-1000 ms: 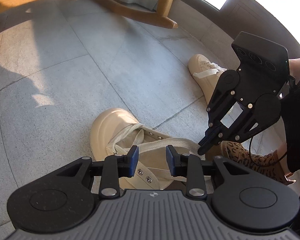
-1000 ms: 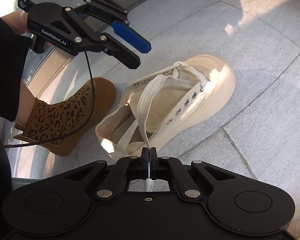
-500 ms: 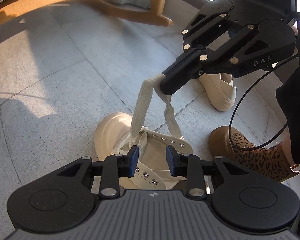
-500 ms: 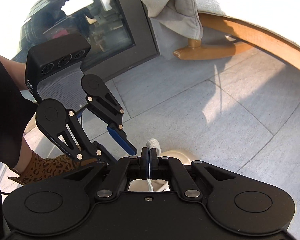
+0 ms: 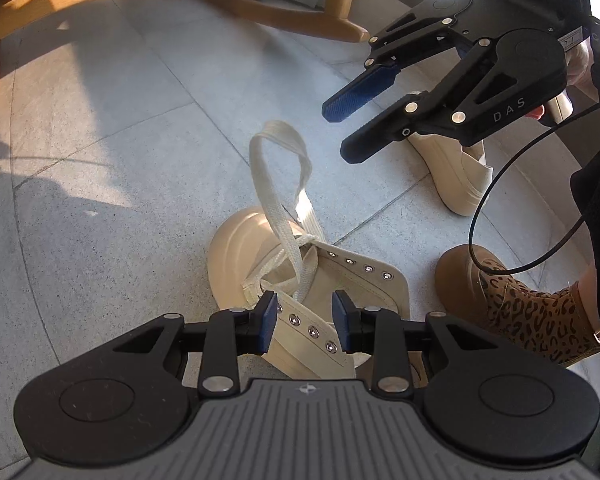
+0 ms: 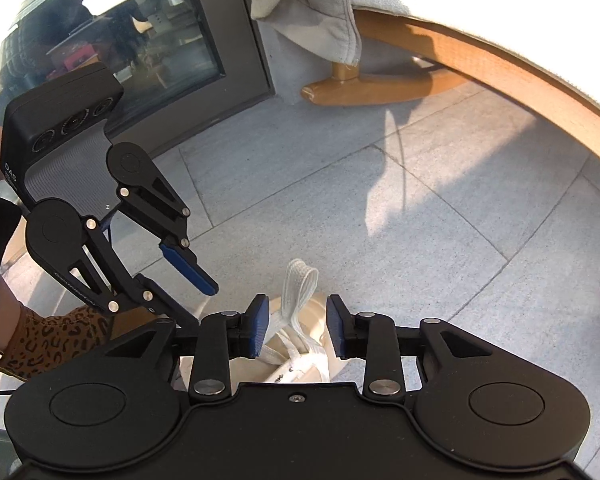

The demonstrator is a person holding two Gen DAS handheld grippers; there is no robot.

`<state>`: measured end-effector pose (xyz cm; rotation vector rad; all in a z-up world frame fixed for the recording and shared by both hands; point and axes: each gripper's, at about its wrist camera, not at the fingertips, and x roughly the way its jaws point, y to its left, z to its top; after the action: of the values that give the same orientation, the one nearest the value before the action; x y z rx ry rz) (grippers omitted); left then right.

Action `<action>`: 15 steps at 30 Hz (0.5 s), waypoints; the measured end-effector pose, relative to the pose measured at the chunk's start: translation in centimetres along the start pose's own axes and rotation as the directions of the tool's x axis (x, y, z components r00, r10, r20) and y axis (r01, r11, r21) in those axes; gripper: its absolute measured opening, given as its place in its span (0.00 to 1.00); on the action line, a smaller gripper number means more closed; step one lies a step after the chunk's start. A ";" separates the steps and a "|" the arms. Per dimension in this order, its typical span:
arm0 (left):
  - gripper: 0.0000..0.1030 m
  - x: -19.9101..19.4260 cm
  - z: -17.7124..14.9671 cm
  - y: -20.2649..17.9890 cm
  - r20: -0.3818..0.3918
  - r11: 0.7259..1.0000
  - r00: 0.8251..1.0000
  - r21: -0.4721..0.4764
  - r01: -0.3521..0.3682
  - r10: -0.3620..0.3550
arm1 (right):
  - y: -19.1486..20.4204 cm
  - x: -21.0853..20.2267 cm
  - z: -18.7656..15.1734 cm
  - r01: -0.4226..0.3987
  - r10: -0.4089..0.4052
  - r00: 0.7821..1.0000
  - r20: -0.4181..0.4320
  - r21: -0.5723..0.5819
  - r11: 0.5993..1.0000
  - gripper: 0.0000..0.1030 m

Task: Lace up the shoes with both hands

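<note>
Underfoot, grey stone floor tiles (image 5: 112,128) fill most of both views, sunlit in patches. Far side: wooden rocking chair (image 5: 260,4), its curved runner resting on the tiles; grey cushion (image 6: 320,12) hanging off it in the right wrist view. Dark-framed glass door (image 6: 148,40) at far left of that view.

Cream canvas shoe (image 5: 300,280) sits on the floor at near centre of the left wrist view, toe pointing away, tongue area open, metal eyelets showing along both flaps. Second cream shoe (image 5: 456,168) lies farther off to the right, partly hidden behind the right claw. Person's foot in a leopard-print slipper (image 5: 540,312) just right of the near shoe.

Flat cream lace (image 5: 284,200) rises from the lower eyelets as a tall loop, standing free in the air above the toe; nothing grips it.

Left claw (image 5: 305,322) held low over the shoe's near flap, jaws part open, pads clear of the canvas as far as I can tell; holding nothing. Right claw (image 5: 336,132) up and to the right of the loop top, jaws opening, nothing between them in this view. From the right wrist view the loop (image 6: 298,292) shows in the gap of the right claw (image 6: 296,330), neither pad pressing it.
</note>
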<state>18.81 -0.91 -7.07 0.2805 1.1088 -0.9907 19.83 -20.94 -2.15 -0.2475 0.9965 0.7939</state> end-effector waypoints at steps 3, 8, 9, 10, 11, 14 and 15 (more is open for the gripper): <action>0.29 0.0 0.0 0.2 -0.003 1.000 1.000 -0.004 -0.005 0.005 | -0.5 0.3 -1.4 0.005 -0.006 0.997 -0.073 -0.013 1.000 0.34; 0.29 0.1 0.0 0.1 -0.014 1.000 1.000 0.001 -0.009 0.009 | 2.2 2.2 -5.0 -0.088 0.034 0.980 -0.195 -0.277 0.957 0.34; 0.29 0.2 0.1 0.1 -0.015 1.000 1.000 0.003 -0.007 0.007 | 2.9 2.6 -5.7 -0.112 0.039 0.977 -0.211 -0.343 0.933 0.34; 0.29 0.2 0.1 0.1 -0.016 1.000 1.000 0.003 -0.008 0.008 | 3.6 2.9 -6.4 -0.141 0.049 0.973 -0.226 -0.415 0.899 0.34; 0.29 0.3 0.2 0.2 -0.016 1.000 1.000 0.004 -0.009 0.009 | 4.3 3.1 -7.1 -0.174 0.059 0.969 -0.241 -0.488 0.855 0.34; 0.29 0.4 0.4 0.2 -0.015 1.000 1.000 0.001 -0.011 0.011 | 6.3 4.0 -9.2 -0.272 0.075 0.951 -0.299 -0.700 0.661 0.33; 0.29 0.4 0.4 0.3 -0.015 1.000 1.000 0.001 -0.011 0.011 | 6.8 4.2 -9.7 -0.296 0.070 0.945 -0.318 -0.752 0.589 0.33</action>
<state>19.27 -1.22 -7.31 0.2950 1.1193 -0.9809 10.00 -19.28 -9.85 -1.0698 0.8518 1.4149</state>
